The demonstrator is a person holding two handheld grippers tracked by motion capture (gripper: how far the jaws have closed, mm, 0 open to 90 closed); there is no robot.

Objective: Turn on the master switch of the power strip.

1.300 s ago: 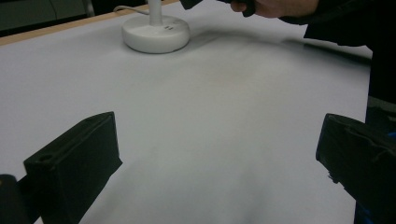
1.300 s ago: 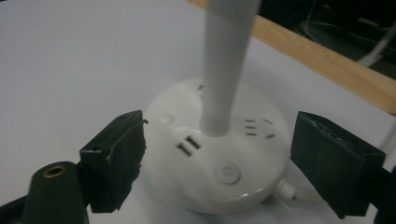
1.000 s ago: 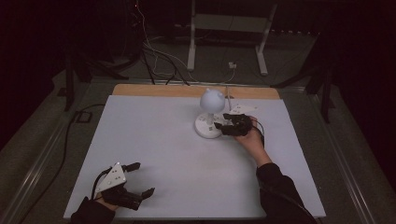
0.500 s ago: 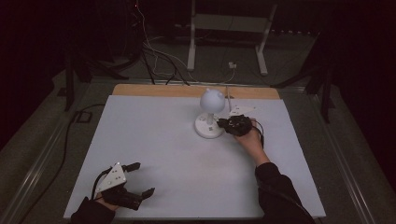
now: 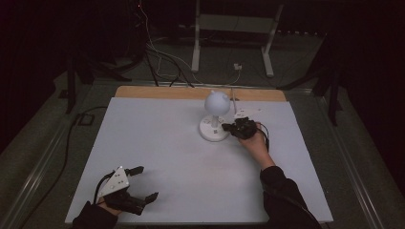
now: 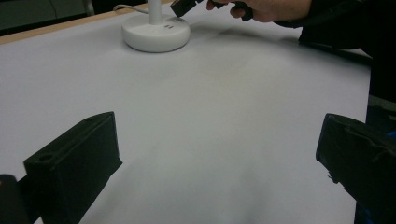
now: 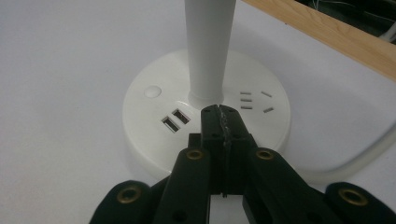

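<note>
White table [image 5: 157,143], right claw [image 7: 220,112] pressed together over lamp base [image 7: 154,121] — USB ports visible close-up

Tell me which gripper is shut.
The right gripper, at the lamp base: its jaws are pressed together. The left gripper, near the table's front edge, has its jaws spread wide.

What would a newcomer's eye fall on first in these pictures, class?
The white lamp stands out first, with its round head on a thin stem over a disc base, at the far middle of the pale table. Next comes the right gripper, jaws pressed together, its tips over the base just in front of the stem, beside two USB slots. The left gripper rests open at the near left corner.
</note>
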